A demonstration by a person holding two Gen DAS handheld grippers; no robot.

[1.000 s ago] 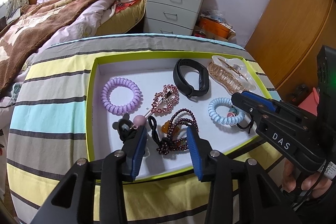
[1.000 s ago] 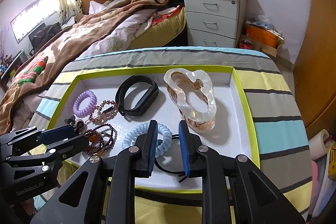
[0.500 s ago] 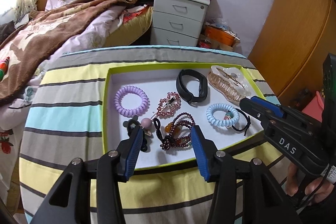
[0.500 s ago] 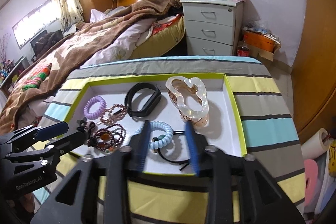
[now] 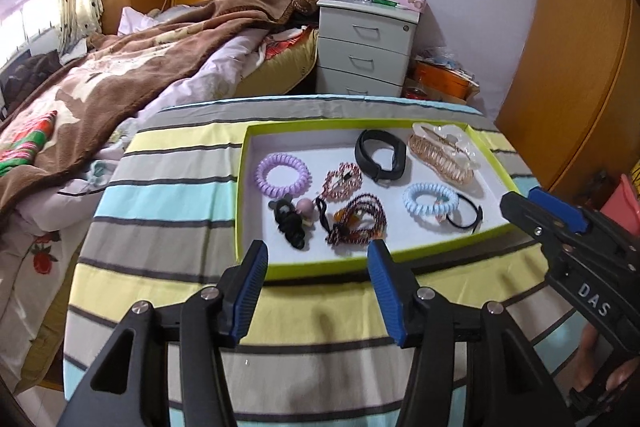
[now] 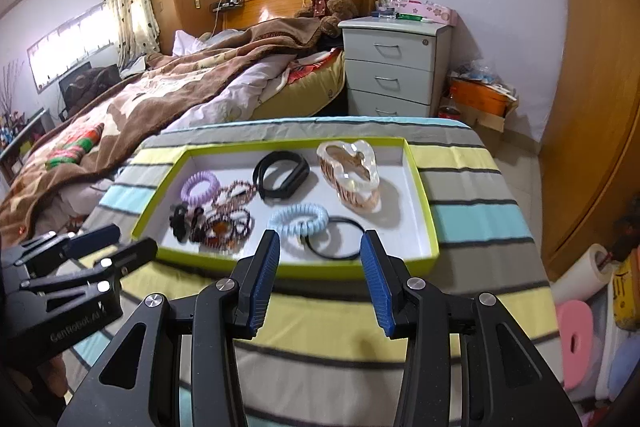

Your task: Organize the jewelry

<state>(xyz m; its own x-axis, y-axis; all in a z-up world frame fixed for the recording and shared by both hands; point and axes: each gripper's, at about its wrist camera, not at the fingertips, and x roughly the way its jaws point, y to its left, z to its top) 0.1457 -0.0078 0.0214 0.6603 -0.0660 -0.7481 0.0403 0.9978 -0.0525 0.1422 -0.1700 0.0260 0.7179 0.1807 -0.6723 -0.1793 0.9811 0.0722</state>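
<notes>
Inside green-rimmed tray (image 5: 256, 269) on striped table: jewelry lying sorted. Left gripper (image 5: 314, 273) and right gripper (image 6: 320, 259) hang short of near rim, fingers spread wide, nothing held. Judged final step: withdraw level, avoid clipping rim or black elastic (image 6: 340, 239).

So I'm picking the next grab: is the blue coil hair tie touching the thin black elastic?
Touching. In the right wrist view the thin black elastic passes under the blue coil hair tie at its near right edge; no gap shows.

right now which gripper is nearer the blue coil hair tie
Right. The right gripper sits just before the blue coil hair tie; the left gripper fronts the beaded bracelet.
</notes>
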